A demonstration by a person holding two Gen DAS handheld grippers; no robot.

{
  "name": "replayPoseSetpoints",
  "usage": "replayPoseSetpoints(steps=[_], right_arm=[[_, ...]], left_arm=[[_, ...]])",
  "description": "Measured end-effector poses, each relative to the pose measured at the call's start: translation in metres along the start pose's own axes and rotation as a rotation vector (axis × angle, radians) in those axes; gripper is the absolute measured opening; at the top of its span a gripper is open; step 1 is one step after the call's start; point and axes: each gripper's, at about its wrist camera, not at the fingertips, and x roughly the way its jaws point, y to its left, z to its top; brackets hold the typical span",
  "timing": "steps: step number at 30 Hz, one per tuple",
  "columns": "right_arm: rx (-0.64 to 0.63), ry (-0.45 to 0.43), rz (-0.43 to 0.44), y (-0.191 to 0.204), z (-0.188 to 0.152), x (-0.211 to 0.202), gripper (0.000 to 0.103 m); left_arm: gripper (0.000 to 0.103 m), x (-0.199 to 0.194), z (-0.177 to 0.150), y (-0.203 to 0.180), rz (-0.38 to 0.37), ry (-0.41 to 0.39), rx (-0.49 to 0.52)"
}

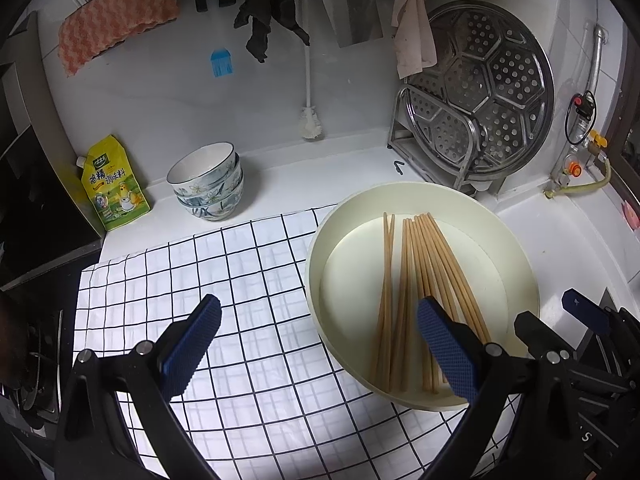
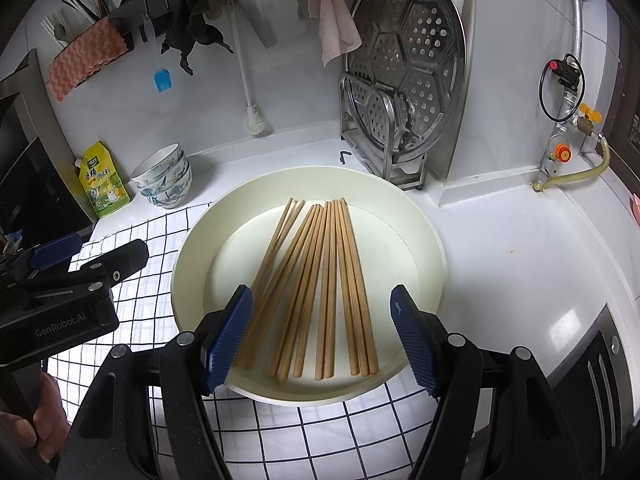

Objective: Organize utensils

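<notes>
Several wooden chopsticks (image 2: 316,284) lie side by side in a round cream tray (image 2: 424,240) on a checked cloth (image 2: 320,432). My right gripper (image 2: 320,336) is open and empty, its blue pads above the near ends of the chopsticks. My left gripper (image 1: 320,344) is open and empty, over the cloth at the tray's left rim. The chopsticks (image 1: 416,280) and tray (image 1: 320,240) also show in the left wrist view. The left gripper's body shows at the left of the right wrist view (image 2: 60,292).
A stack of patterned bowls (image 1: 208,184) and a yellow seasoning pouch (image 1: 112,188) stand at the back left. A steel steamer plate (image 2: 404,60) leans in a rack behind the tray. Cloths, a blue brush (image 2: 162,80) and a white brush hang on the wall rail. A stove (image 1: 36,380) lies at left.
</notes>
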Motion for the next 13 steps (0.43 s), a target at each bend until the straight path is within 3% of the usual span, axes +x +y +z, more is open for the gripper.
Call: replayPoseSetpoints(steps=[13], right_arm=[[0.001,0.0,-0.002,0.0006,-0.0001,-0.0004,0.068]], left_arm=[[0.097,-0.0006,0.0,0.0011,0.006,0.002,-0.011]])
